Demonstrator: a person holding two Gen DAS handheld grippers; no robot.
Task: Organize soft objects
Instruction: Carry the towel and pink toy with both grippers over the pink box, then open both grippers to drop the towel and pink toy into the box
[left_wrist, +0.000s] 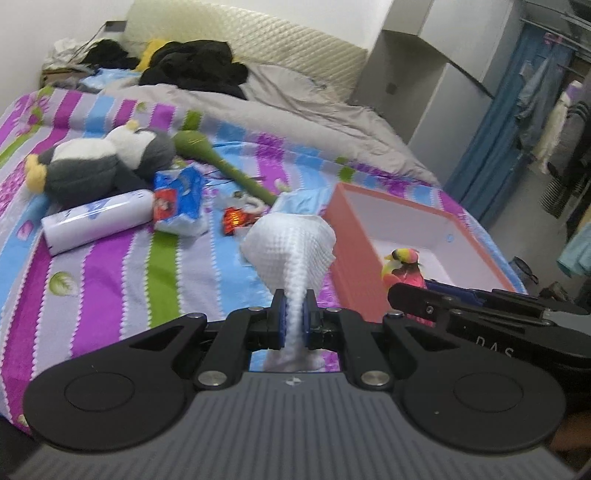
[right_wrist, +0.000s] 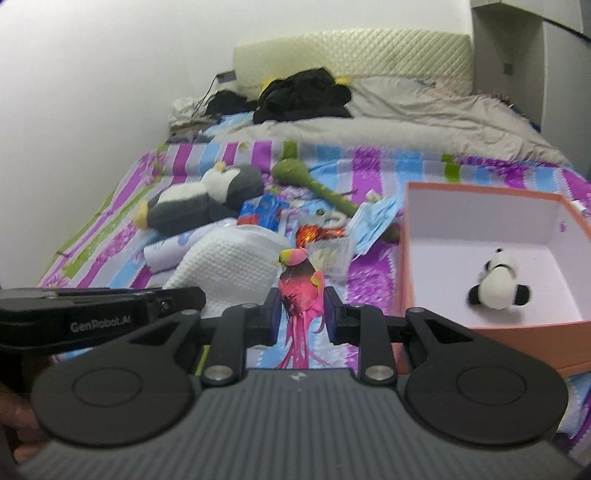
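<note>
Left wrist view is showing the left tool pinching a white waffle-textured cloth between its blue pads, jaws nearly closed on the gathered fabric, which is flaring out above the fingers. It is hovering over the bed with the purple, blue and green striped cover, just beside the open orange cardboard box with a white interior.

Right wrist view is showing the right tool gripping a pink and yellow plush bird with dangling tail strands, jaws closed narrowly around its body. The bird is sitting upright between the fingers, left of the box, not inside it. A small black-and-white plush panda is lying on the box floor.

Farther back on the bed, a grey and white plush penguin, a long green plush toy, a white cylindrical wrapped roll and a blue tissue packet are lying close together.
</note>
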